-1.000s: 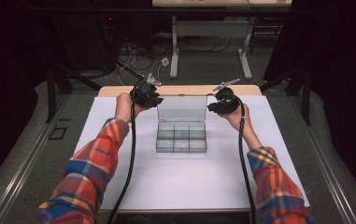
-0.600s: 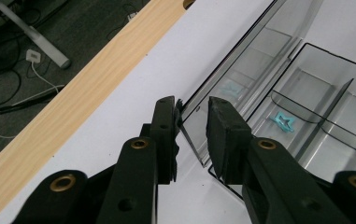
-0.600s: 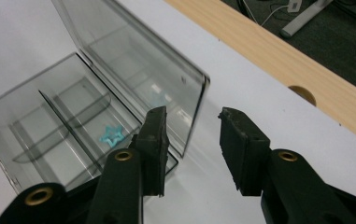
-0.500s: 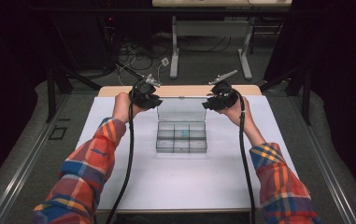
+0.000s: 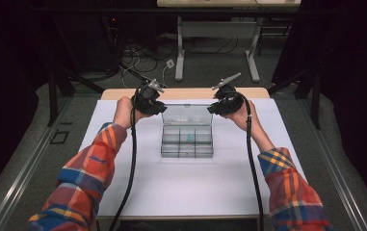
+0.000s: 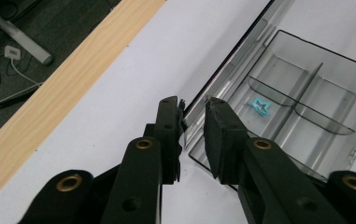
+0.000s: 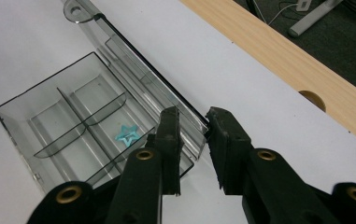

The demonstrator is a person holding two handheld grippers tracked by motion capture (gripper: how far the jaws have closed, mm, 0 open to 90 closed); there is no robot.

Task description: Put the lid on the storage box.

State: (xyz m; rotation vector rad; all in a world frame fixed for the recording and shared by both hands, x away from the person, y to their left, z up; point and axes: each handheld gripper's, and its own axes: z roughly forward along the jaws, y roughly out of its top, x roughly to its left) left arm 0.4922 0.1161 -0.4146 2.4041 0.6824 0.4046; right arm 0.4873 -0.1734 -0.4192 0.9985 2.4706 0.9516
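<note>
Clear compartment box [image 5: 187, 142] stands in the middle of the white tabletop [image 5: 181, 187] in the high view, its lid [image 5: 187, 114] raised upright between the left gripper [image 5: 158, 107] and right gripper [image 5: 216, 108]. In the left gripper view the fingers [image 6: 168, 135] are narrow around the lid's corner, and a small blue star [image 6: 260, 105] lies in one compartment. In the right gripper view the fingers [image 7: 168, 140] stand narrow around the lid's other corner.
</note>
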